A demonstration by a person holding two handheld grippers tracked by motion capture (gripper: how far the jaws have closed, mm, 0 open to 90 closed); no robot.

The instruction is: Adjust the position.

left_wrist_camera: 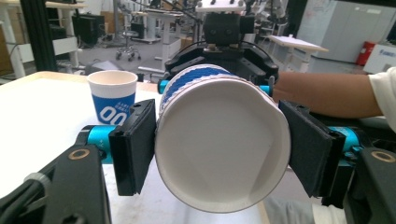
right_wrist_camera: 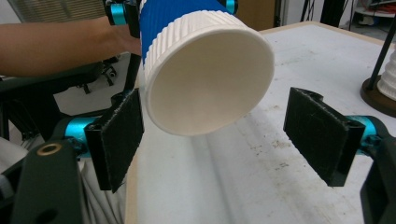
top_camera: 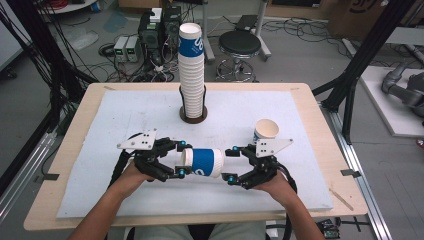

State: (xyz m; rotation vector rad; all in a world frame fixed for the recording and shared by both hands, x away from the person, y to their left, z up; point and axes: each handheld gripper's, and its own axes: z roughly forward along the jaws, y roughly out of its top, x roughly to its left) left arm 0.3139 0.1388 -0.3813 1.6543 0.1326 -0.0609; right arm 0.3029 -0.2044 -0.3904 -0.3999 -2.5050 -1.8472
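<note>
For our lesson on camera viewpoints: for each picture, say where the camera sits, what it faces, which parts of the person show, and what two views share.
High view: above the person's side of the table, looking forward and down; both forearms show.
Left gripper view: on the left hand-held gripper, facing the held paper cup rim-on; the other forearm shows.
Right gripper view: on the right hand-held gripper, its jaws open, facing that cup's base; the opposite forearm shows.
The high and left gripper views share the upright cup too.

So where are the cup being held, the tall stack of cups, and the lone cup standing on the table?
held cup (top_camera: 206,162), high view, blue sleeve on its side
cup stack (top_camera: 191,75), high view, middle of the stack
lone cup (top_camera: 265,129), high view, inside its rim
</note>
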